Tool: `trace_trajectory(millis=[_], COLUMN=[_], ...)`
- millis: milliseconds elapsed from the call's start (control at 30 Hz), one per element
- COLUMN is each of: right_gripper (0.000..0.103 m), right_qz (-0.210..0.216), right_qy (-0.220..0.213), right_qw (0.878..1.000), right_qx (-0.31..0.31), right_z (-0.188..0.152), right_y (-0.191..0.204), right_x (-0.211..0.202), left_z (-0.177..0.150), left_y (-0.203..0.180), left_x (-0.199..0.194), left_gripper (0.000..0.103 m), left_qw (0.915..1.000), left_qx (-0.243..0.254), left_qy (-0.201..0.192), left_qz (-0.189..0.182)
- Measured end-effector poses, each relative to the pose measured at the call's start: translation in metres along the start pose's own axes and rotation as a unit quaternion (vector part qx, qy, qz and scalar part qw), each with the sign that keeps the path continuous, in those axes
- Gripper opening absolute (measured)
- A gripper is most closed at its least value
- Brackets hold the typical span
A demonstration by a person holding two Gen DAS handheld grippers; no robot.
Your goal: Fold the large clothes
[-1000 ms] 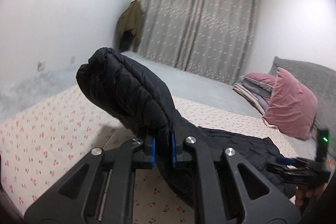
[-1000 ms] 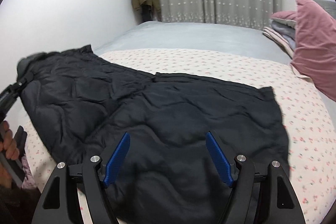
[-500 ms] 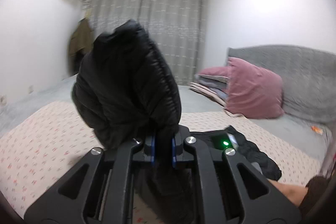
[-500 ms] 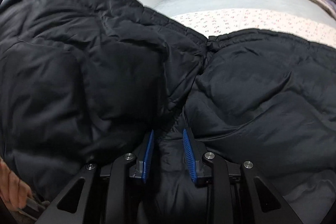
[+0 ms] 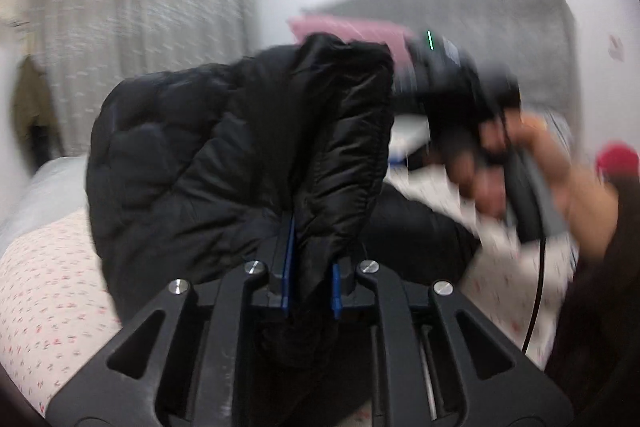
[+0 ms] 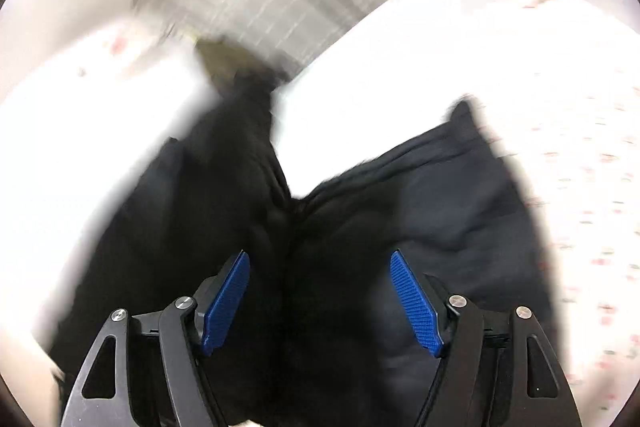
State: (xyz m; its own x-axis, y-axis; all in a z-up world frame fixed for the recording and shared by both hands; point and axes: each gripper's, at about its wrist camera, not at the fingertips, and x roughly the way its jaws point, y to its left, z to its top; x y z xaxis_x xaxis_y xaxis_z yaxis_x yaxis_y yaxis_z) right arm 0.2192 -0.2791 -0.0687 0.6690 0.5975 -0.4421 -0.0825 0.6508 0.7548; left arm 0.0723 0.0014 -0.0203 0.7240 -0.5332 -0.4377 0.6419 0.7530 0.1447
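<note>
On floral bedsheet (image 5: 48,291): black jacket (image 5: 224,163); grey curtains (image 5: 136,27) behind.

The black quilted padded garment (image 5: 240,155) bunches up between the fingers of the left gripper (image 5: 310,283), above the flower-printed bed sheet (image 5: 44,291). Right of it hangs the right gripper (image 5: 452,83); behind stand the grey pleated curtain (image 5: 132,27) and grey padded headboard (image 5: 480,27).

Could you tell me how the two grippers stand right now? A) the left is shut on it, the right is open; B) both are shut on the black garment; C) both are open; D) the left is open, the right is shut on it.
A: the left gripper pinches a bunch of the black garment between its blue pads, while the right gripper has its pads spread wide.
</note>
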Motion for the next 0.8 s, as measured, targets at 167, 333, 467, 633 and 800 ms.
trace_trajectory(millis=[167, 333, 467, 633, 800], right_gripper=[0.074, 0.074, 0.074, 0.014, 0.008], right_qz=[0.003, 0.085, 0.089, 0.009, -0.002], right_qy=[-0.052, -0.038, 0.012, 0.066, 0.017], right_qw=[0.996, 0.993, 0.996, 0.994, 0.985], right_qx=[0.076, 0.08, 0.02, -0.092, -0.175], right_z=[0.016, 0.016, 0.001, -0.018, -0.033], right_y=[-0.047, -0.033, 0.006, 0.043, 0.079], right_x=[-0.039, -0.027, 0.014, 0.061, 0.05], left_z=[-0.024, -0.02, -0.011, -0.011, 0.001], left_y=[-0.027, -0.033, -0.022, -0.005, 0.046], left_x=[0.029, 0.029, 0.02, -0.01, -0.037], left_gripper=[0.022, 0.023, 0.03, 0.058, 0.06], left_qw=[0.9929, 0.9891, 0.9887, 0.9929, 0.9974], left_qx=[0.054, 0.071, 0.062, 0.049, -0.04], left_qy=[0.09, 0.112, 0.114, 0.09, 0.047], left_qz=[-0.056, -0.064, -0.074, -0.061, -0.036])
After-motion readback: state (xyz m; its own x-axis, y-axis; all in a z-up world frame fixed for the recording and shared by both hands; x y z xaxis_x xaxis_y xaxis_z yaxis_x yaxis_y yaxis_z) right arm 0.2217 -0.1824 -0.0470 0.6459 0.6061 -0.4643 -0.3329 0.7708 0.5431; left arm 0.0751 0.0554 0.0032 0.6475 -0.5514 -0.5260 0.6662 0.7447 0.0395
